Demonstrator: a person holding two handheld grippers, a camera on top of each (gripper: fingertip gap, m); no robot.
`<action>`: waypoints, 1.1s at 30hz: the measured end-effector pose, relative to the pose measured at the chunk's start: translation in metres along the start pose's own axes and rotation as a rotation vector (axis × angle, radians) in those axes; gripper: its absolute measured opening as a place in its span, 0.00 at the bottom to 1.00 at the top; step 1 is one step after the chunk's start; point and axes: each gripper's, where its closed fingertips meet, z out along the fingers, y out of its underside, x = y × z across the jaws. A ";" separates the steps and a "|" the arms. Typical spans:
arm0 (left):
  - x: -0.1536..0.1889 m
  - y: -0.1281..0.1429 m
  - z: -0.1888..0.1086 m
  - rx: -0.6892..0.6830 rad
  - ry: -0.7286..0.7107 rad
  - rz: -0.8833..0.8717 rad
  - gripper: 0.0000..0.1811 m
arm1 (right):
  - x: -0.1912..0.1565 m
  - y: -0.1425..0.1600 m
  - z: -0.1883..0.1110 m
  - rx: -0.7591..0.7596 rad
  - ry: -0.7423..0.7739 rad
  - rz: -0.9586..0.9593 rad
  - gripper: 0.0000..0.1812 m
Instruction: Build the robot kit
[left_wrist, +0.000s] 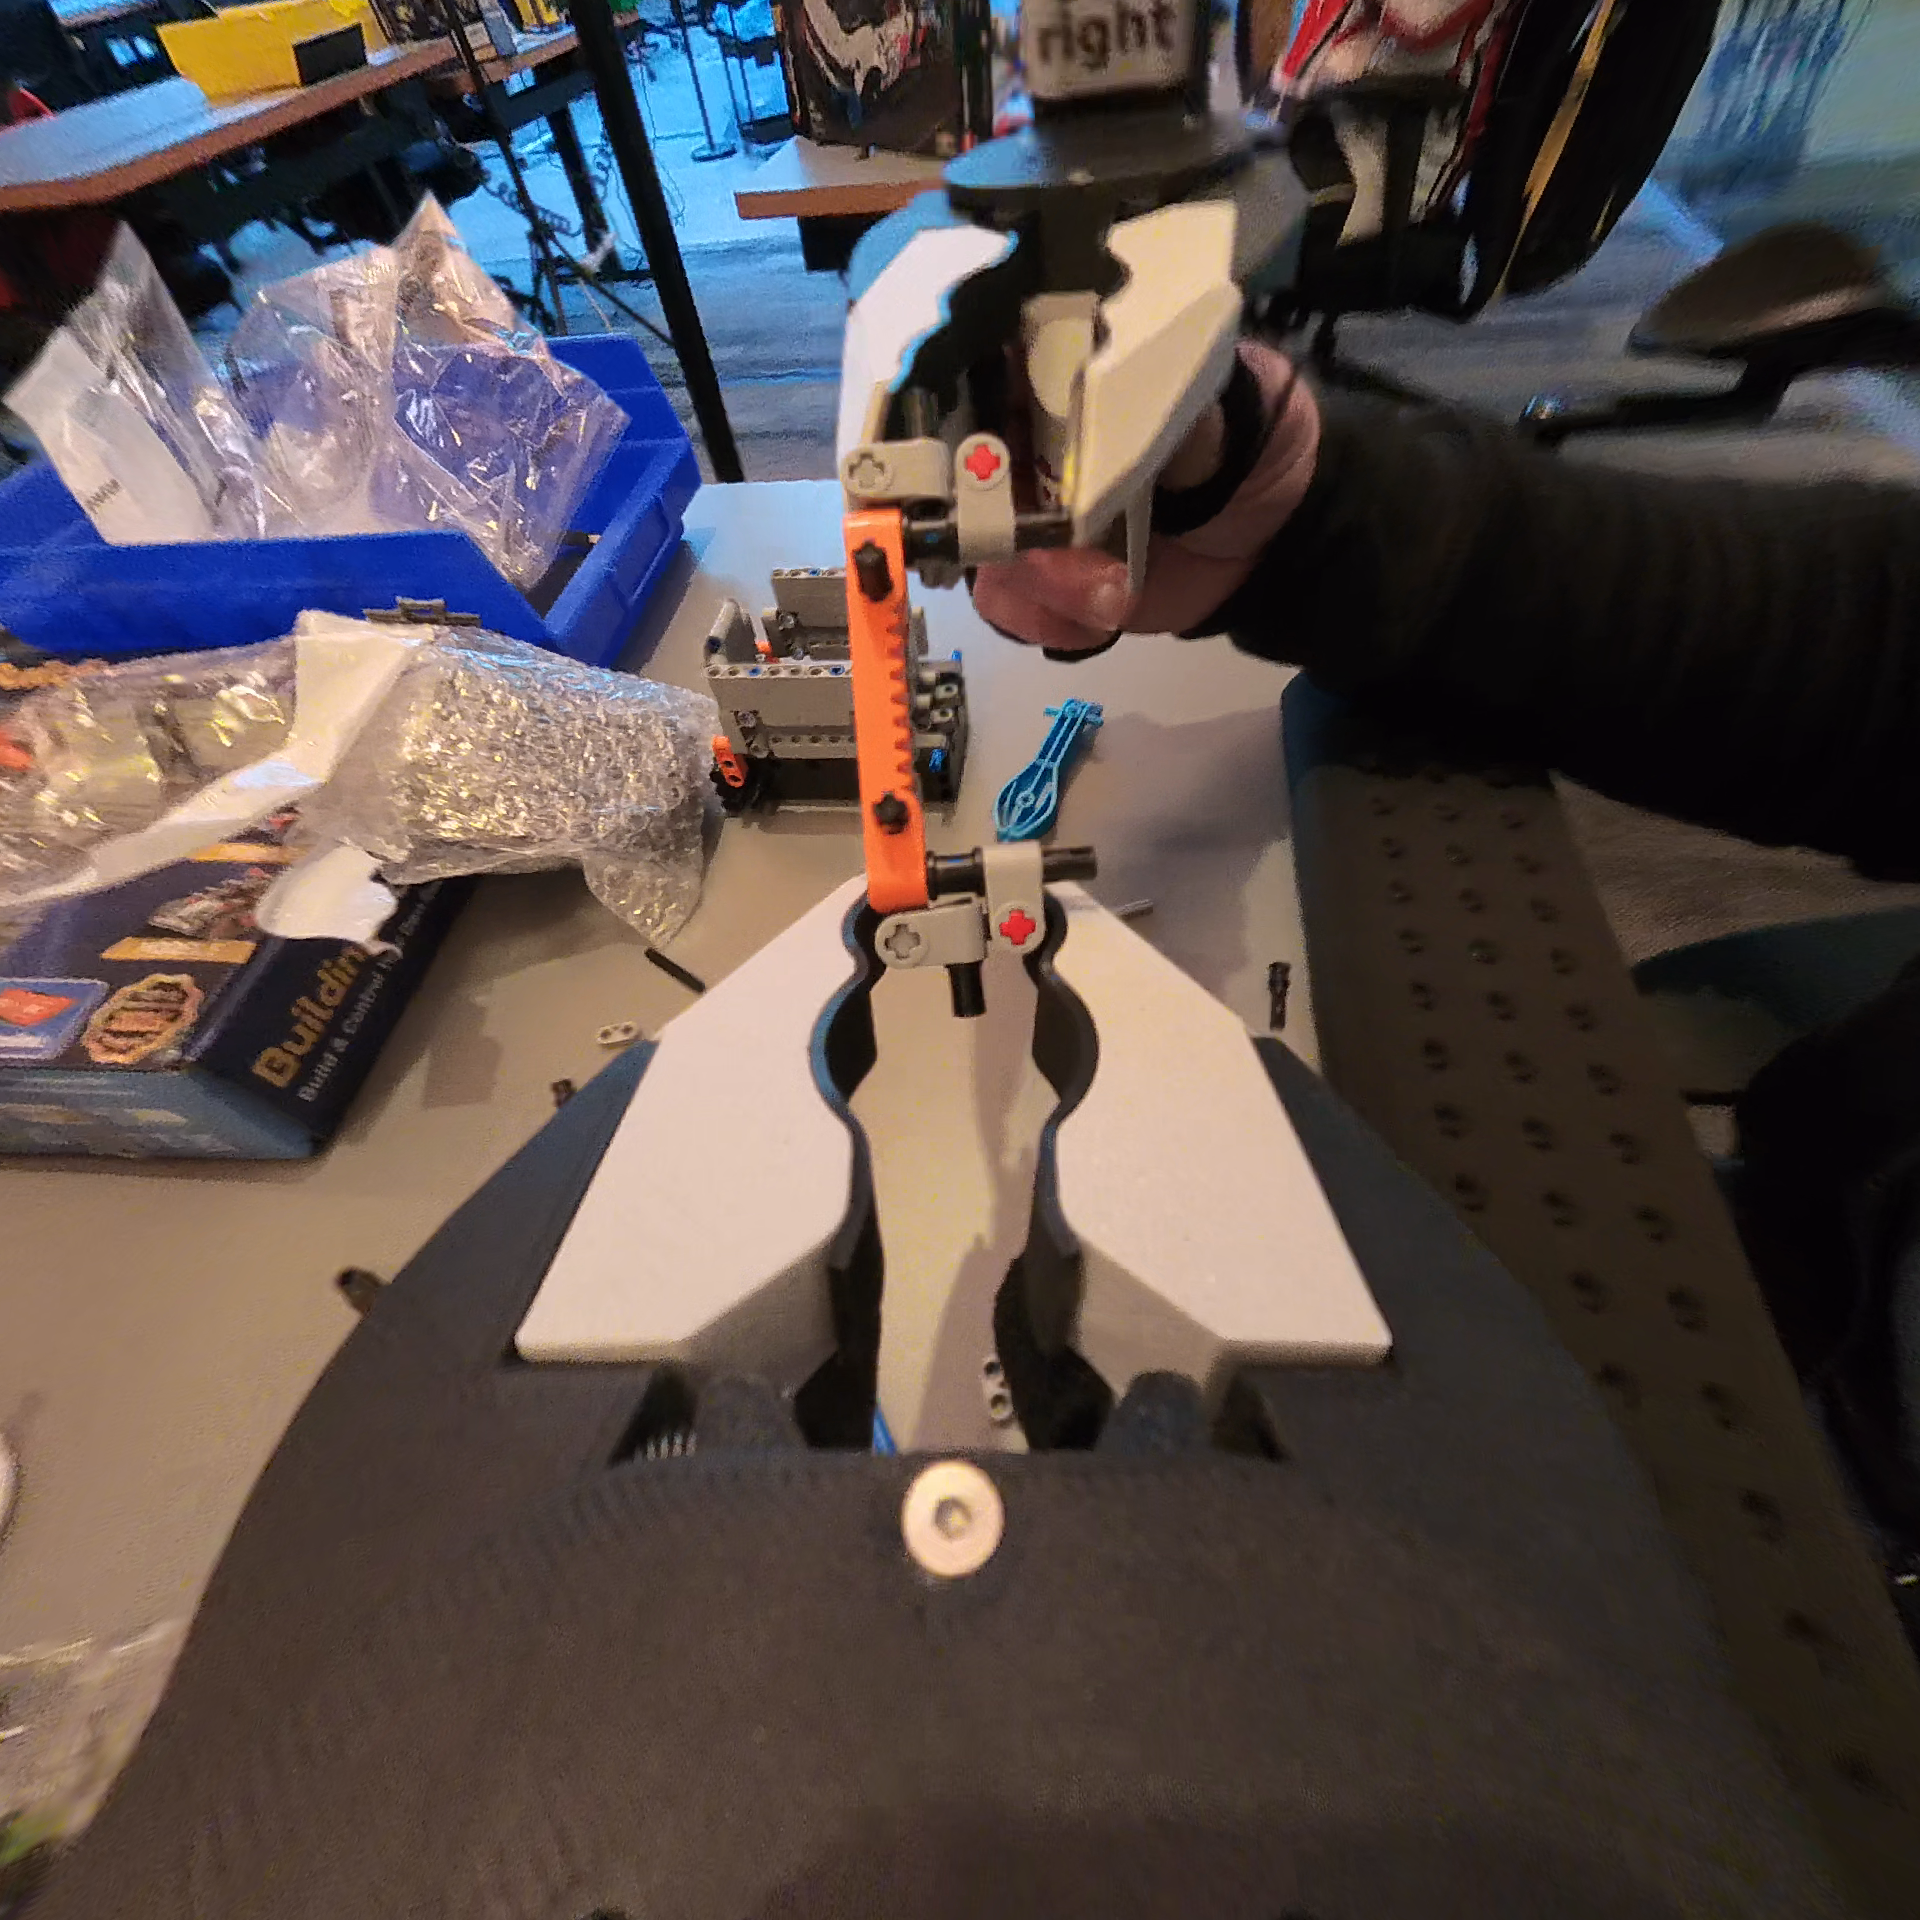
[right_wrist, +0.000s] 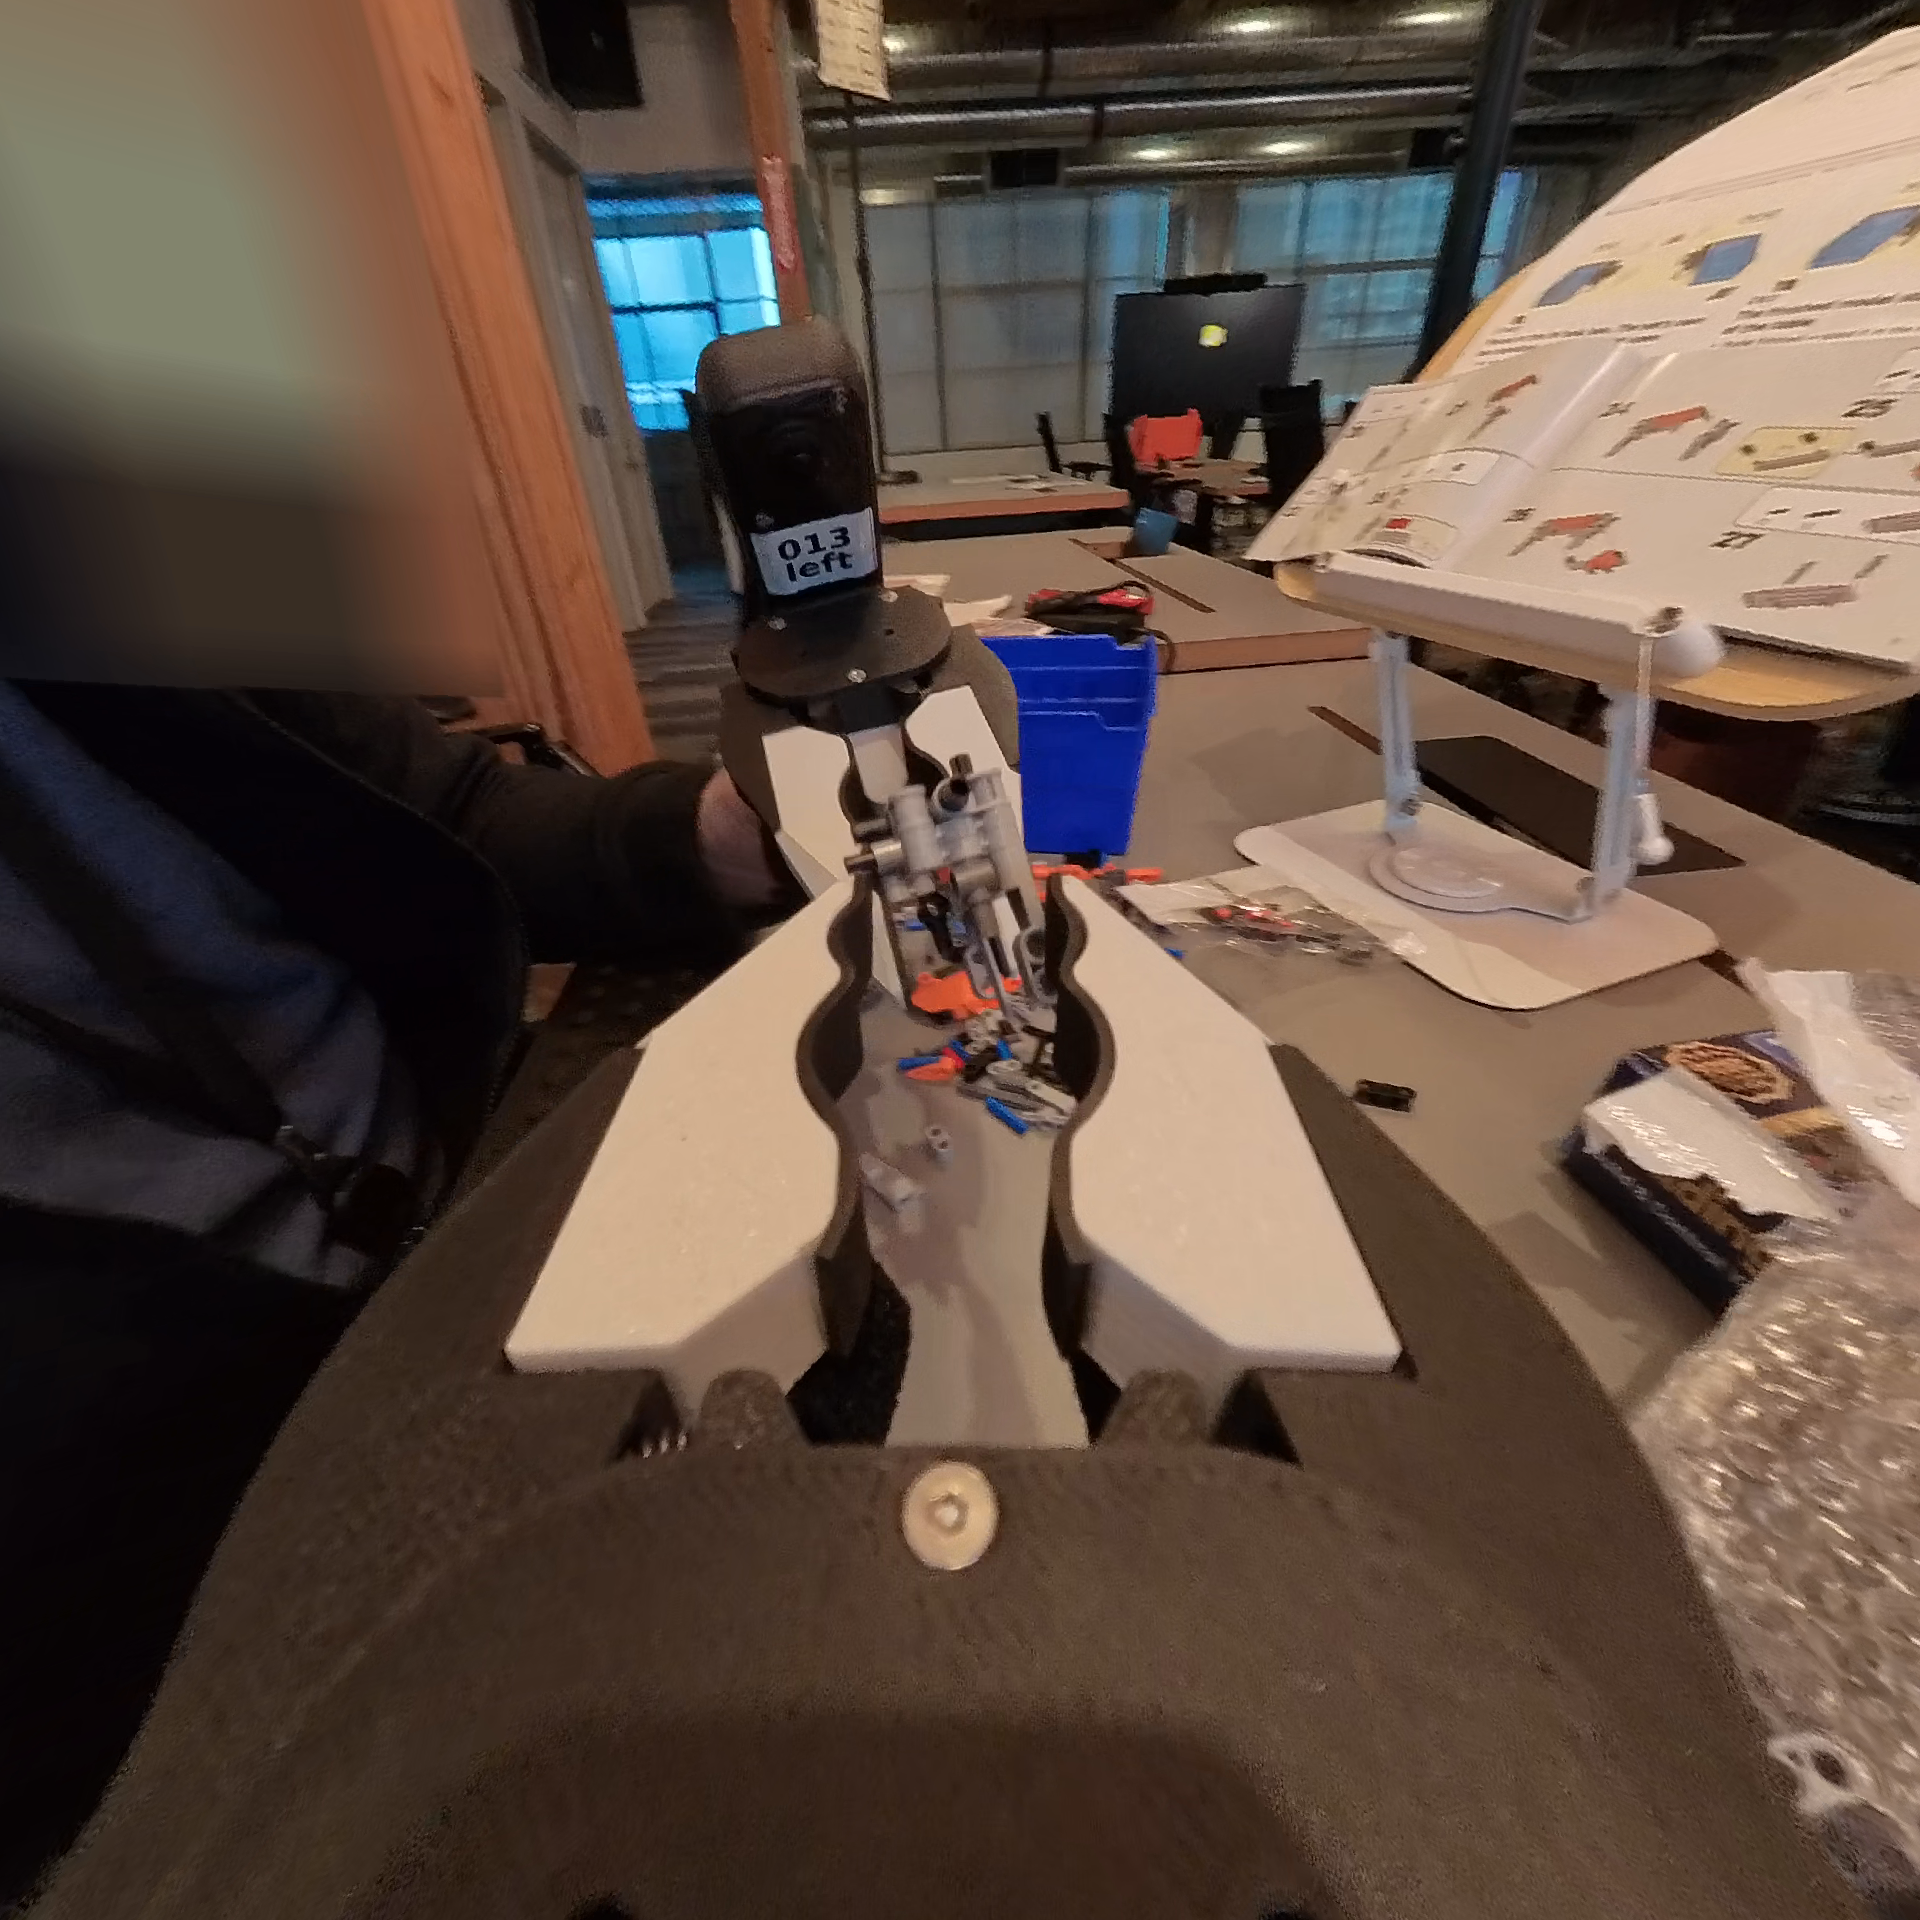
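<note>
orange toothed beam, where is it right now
In the left wrist view the orange toothed plastic beam stands upright mid-frame above the grey table, held between the left hand-held gripper below and the right hand-held gripper above.

Blue bin (left_wrist: 343, 582) of plastic bags left of the fingers, grey brick assembly (left_wrist: 831, 707) beyond them, instruction booklet (right_wrist: 1621, 457) on stand to the right.

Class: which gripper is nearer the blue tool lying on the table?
Left. The left gripper holds the orange beam's lower end just above the blue tool; the right gripper grips the upper end, higher.
</note>
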 end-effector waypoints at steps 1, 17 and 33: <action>-0.001 -0.001 -0.001 0.019 0.025 -0.051 0.13 | 0.002 0.001 0.001 -0.017 0.032 -0.020 0.17; -0.002 -0.012 -0.018 0.216 0.375 -0.476 0.13 | 0.035 0.008 0.040 -0.185 0.398 -0.189 0.22; 0.010 -0.025 -0.021 0.238 0.322 -0.296 0.16 | 0.009 -0.012 0.043 0.049 0.090 0.093 0.06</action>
